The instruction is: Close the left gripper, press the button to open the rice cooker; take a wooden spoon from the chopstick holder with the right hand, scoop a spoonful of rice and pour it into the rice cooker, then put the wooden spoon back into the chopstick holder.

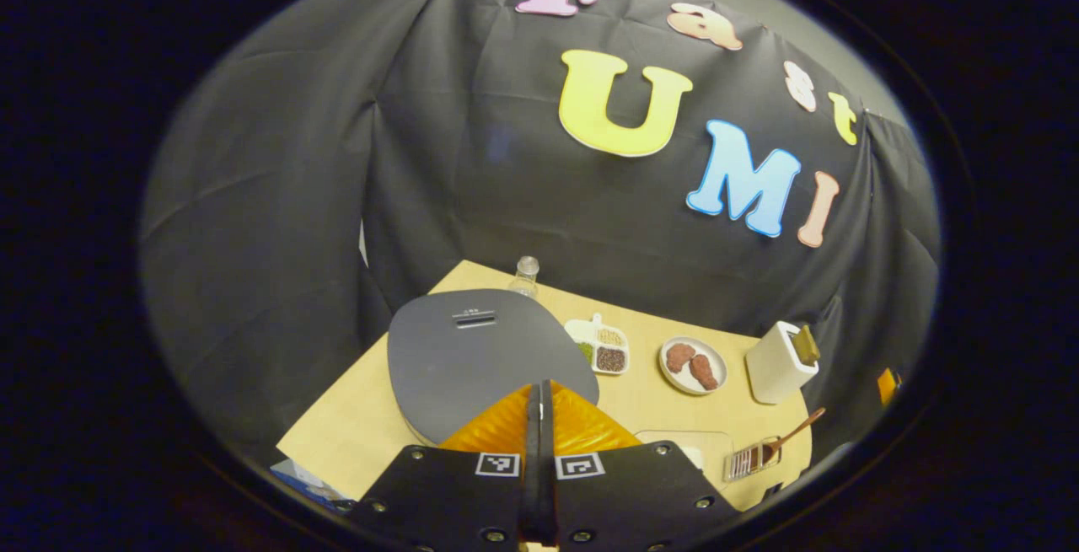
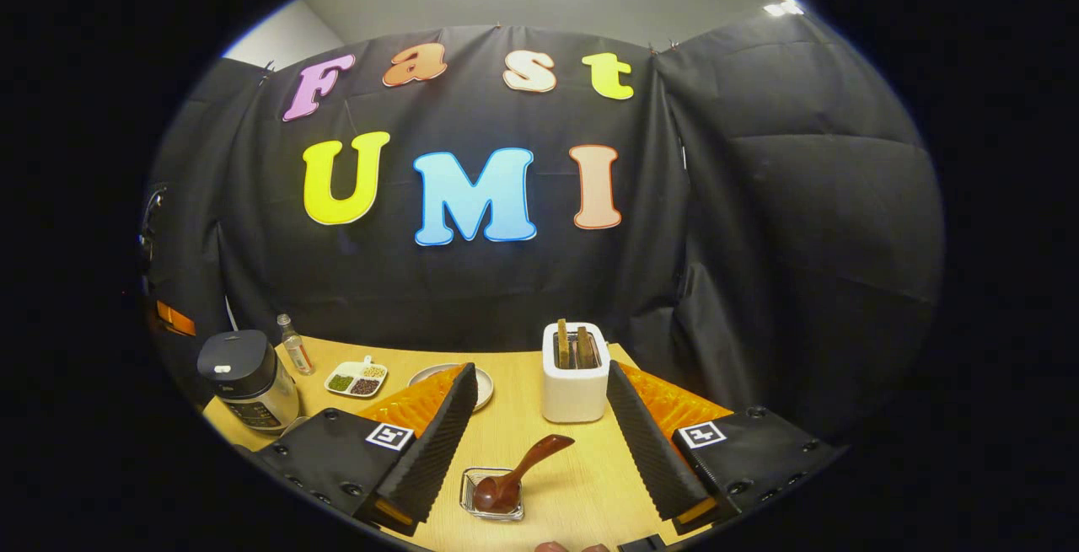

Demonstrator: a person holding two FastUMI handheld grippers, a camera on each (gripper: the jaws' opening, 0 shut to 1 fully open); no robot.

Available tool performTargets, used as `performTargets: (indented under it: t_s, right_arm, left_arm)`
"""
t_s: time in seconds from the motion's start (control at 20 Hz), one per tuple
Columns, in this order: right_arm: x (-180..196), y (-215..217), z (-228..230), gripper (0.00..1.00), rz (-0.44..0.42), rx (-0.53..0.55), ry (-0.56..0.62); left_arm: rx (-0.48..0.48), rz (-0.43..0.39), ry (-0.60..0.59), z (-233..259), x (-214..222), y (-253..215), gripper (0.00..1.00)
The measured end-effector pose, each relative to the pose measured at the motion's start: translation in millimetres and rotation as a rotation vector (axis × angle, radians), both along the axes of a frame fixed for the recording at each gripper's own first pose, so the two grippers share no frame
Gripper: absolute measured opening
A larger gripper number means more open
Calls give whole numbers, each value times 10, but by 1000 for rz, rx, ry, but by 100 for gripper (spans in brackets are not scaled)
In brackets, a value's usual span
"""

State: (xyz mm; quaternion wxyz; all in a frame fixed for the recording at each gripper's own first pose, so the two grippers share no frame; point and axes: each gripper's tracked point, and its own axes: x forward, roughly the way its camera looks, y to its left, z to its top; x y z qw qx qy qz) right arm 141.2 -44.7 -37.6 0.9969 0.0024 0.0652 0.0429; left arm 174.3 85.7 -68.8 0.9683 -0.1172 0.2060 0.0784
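In the left gripper view my left gripper [image 1: 539,392] is shut with nothing in it, its tips over the near part of the rice cooker's grey lid [image 1: 472,350]. The lid is down; I cannot tell whether the tips touch it. The rice cooker [image 2: 249,379] stands at the table's far left in the right gripper view. My right gripper [image 2: 539,377] is open above the table. Below and between its fingers the wooden spoon [image 2: 516,472] leans in a small wire holder [image 2: 491,497]. That spoon [image 1: 788,438] and wire holder [image 1: 750,461] also lie at the left gripper view's lower right.
A divided dish of grains [image 2: 356,377] and a small bottle [image 2: 295,345] stand beside the cooker. A plate [image 1: 691,364] carries brown food. A white toaster [image 2: 575,379] with two slices stands behind the spoon. The wooden table [image 2: 582,485] ends at the black cloth.
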Motion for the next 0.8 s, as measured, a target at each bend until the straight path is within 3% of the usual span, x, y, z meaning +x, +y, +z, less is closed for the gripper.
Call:
performTargets:
  t_s: [0.2, 0.25, 0.3, 0.65, 0.7, 0.8]
  right_arm:
    - [-52, -11, -111, 98, 7, 22, 32]
    - [-60, -5, -146, 93, 10, 21, 40]
    - [-68, -6, -165, 98, 13, 18, 45]
    - [-107, 52, -218, 98, 20, 11, 55]
    - [-116, 71, -226, 93, 20, 14, 58]
    - [-127, 97, -245, 98, 20, 19, 63]
  left_arm:
    - [-37, 1, 80, -384, 311, 70, 1]
    - [-43, 1, 100, -463, 349, 79, 1]
    - [-47, -1, 119, -557, 379, 83, 1]
    - [-15, -29, 188, -793, 407, 43, 1]
    - [-11, -34, 200, -812, 383, 47, 0]
    - [-15, -40, 212, -841, 363, 26, 1]
